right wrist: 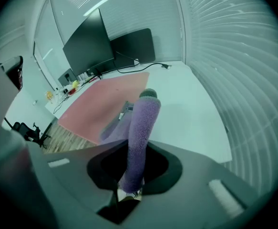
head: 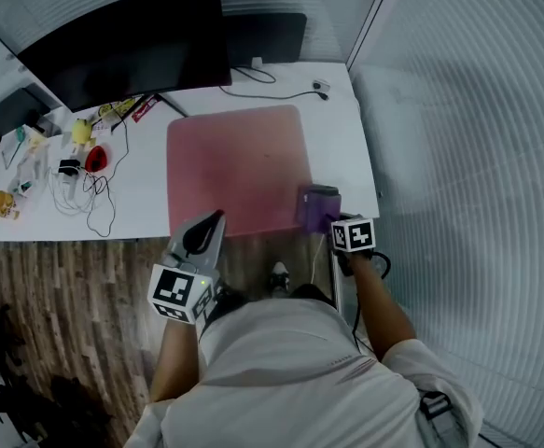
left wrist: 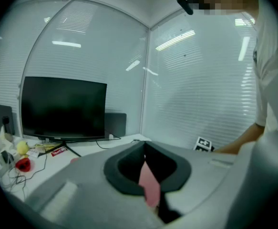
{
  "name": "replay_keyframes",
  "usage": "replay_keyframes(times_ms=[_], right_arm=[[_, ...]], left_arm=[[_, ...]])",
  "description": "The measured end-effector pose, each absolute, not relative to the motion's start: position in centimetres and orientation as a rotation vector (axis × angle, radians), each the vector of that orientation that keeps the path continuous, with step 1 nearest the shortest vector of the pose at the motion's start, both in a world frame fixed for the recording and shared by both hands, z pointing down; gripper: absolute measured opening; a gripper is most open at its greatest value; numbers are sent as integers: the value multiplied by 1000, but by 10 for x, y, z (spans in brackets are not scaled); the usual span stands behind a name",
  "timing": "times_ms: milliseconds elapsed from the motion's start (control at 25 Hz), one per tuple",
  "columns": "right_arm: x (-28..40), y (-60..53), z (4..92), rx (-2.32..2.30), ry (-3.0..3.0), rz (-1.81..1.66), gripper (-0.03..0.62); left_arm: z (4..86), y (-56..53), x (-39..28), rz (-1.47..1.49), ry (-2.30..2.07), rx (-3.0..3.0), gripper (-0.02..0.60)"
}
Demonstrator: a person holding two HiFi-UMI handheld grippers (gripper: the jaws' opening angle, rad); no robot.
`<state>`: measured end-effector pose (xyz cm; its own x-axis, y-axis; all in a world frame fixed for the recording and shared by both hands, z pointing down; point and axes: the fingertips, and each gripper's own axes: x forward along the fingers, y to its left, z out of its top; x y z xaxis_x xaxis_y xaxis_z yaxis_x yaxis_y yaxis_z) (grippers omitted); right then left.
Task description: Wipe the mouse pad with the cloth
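A white tabletop point(head: 341, 147) carries a pink mouse pad point(head: 239, 171) at the middle of its front edge. A black monitor point(head: 132, 45) stands at the back left. A black cable point(head: 281, 93) runs toward the back right corner. Tangled white cords point(head: 71, 189) and a small red object point(head: 95, 159) lie at the left end.

White short-sleeved shirt point(head: 290, 362)

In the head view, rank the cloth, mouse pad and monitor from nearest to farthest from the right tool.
1. Cloth: clamped in the right tool.
2. Mouse pad: beside it, leftward.
3. Monitor: desk's far back left.
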<state>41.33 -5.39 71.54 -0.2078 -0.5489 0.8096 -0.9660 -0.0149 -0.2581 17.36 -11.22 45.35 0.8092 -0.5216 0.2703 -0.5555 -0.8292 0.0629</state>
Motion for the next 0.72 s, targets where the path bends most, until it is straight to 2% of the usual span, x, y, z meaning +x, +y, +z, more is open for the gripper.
replay_keyframes(times_ms=[360,720], right_arm=[[388,-63,627,1727,-1964,1000,56],[301,-117,447,1816,-2370,661,52]], left_arm=[[414,-118,140,294,-951,2887,2],[354,-127,69,143,-1082,2880,2]])
